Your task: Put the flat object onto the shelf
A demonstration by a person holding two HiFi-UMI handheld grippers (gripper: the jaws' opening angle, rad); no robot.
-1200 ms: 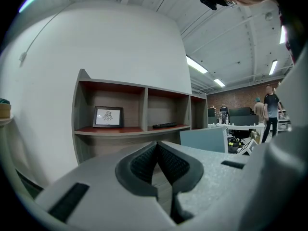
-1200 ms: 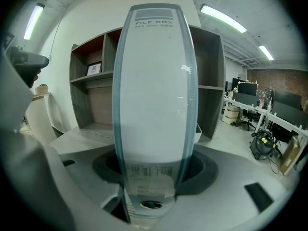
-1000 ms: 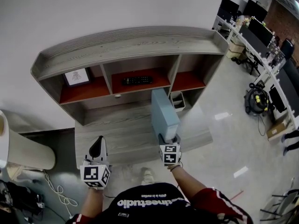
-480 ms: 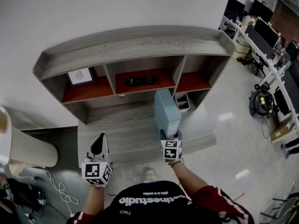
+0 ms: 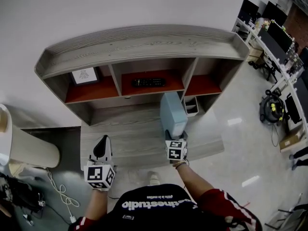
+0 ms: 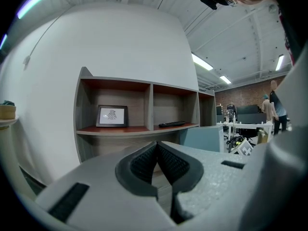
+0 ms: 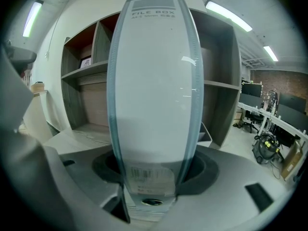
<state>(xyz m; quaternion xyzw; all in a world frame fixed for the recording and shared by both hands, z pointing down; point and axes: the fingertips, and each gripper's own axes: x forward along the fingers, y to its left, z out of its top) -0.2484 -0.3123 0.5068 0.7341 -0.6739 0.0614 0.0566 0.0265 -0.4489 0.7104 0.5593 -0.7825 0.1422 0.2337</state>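
My right gripper is shut on the lower end of a pale blue file box, held out toward the grey wooden shelf unit. In the right gripper view the file box stands upright between the jaws of the right gripper, filling the middle and hiding part of the shelf. My left gripper hangs lower left over the low step of the unit, shut and empty. In the left gripper view the left gripper's pads touch each other.
The shelf has three red-floored compartments: a framed picture on the left, a black remote in the middle, the right one bare. A small white bin sits below. A round beige table stands at left, desks with monitors at right.
The view has drifted slightly, with the shelf unit shifting right and a little down. The file box stays in my right gripper, a bit nearer the shelf. The left gripper has barely moved.
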